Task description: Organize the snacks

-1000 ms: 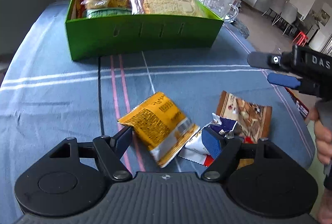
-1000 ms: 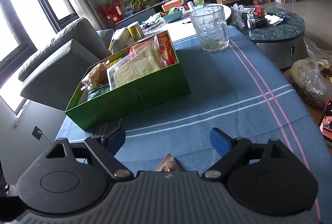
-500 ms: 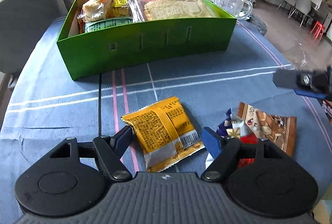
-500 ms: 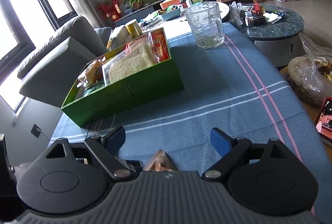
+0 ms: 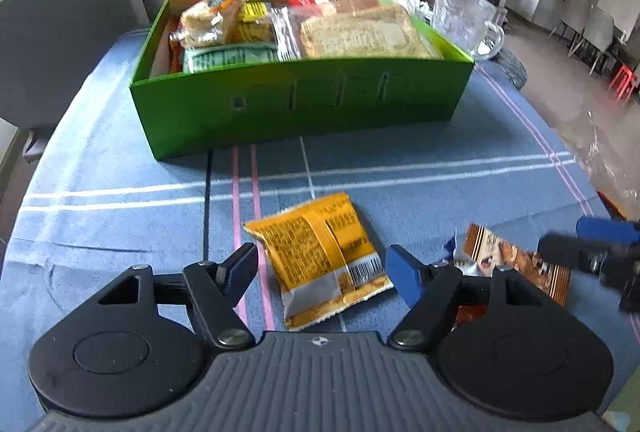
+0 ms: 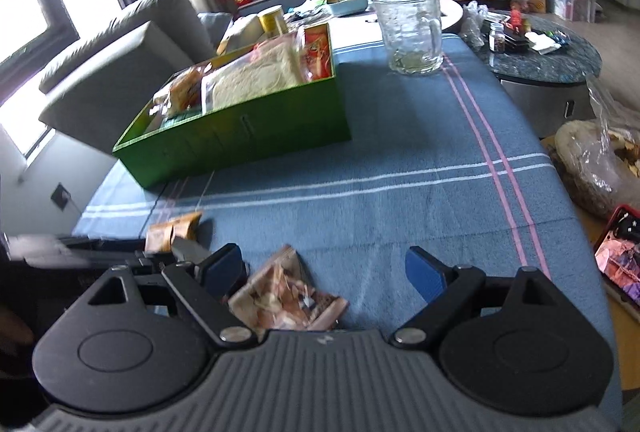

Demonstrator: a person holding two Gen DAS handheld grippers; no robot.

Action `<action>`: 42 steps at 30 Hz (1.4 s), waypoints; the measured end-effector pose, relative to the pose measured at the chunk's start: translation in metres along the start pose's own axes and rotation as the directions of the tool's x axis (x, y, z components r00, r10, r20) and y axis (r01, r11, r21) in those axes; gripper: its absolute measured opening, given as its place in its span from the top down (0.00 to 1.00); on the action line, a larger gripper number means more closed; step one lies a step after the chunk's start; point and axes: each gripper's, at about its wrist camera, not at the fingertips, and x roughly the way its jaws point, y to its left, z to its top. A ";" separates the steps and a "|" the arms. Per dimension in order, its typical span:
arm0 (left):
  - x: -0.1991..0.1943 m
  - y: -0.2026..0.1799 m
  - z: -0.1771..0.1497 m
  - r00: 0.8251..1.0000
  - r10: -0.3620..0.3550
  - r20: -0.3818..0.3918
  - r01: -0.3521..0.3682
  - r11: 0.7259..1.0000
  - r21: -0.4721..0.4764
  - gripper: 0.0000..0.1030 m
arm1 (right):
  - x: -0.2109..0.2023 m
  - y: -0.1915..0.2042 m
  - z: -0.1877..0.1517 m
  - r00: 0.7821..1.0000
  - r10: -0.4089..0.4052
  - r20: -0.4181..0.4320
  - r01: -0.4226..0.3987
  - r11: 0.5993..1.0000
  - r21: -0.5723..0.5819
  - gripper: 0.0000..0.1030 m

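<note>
The left tool (image 5: pixel 320 268) is tipped down over a yellow snack packet (image 5: pixel 320 256) that lies flat on the blue striped tablecloth (image 5: pixel 120 167). Its two blue-tipped fingers (image 5: pixel 402 274) stand one on each side of the packet. The jaws have just been closing a bit, but the pads do not press on the packet yet, so nothing is held.

The right tool (image 6: pixel 326 272) has its jaws wide apart. A brown snack packet (image 6: pixel 286 298) with a picture of nuts on it lies on the cloth between the fingers, close to the left finger. The tool does not squeeze it. In the left view this brown packet (image 5: pixel 516 264) lies just to the right of the yellow one, with the right tool (image 5: pixel 592 248) over its far edge, blurry.

Farther back on the tabletop stands a green box (image 5: pixel 304 99), open on top. It is full of snacks: bread in clear bags, a green packet, yellow and red packets. A glass mug (image 6: pixel 412 31) stands behind the box, near its right end.
</note>
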 end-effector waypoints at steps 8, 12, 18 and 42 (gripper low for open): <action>0.021 -0.012 0.009 0.998 0.055 -0.036 -0.053 0.997 0.047 0.32 | 0.001 0.011 -0.004 1.000 0.028 -0.011 -0.028 0.998 -0.061 0.28; 0.019 -0.014 0.002 0.999 0.053 -0.003 -0.052 0.994 0.093 0.44 | -0.003 0.014 -0.004 0.999 0.035 0.002 -0.034 0.996 -0.078 0.28; 0.005 -0.005 -0.003 0.999 0.013 0.037 -0.015 0.997 0.076 0.50 | -0.004 0.017 -0.002 0.999 0.036 0.015 -0.035 0.997 -0.074 0.28; -0.040 0.044 -0.021 0.992 0.013 0.126 -0.007 0.999 -0.049 0.50 | 0.034 0.090 -0.013 0.993 0.091 -0.080 -0.109 0.958 -0.266 0.28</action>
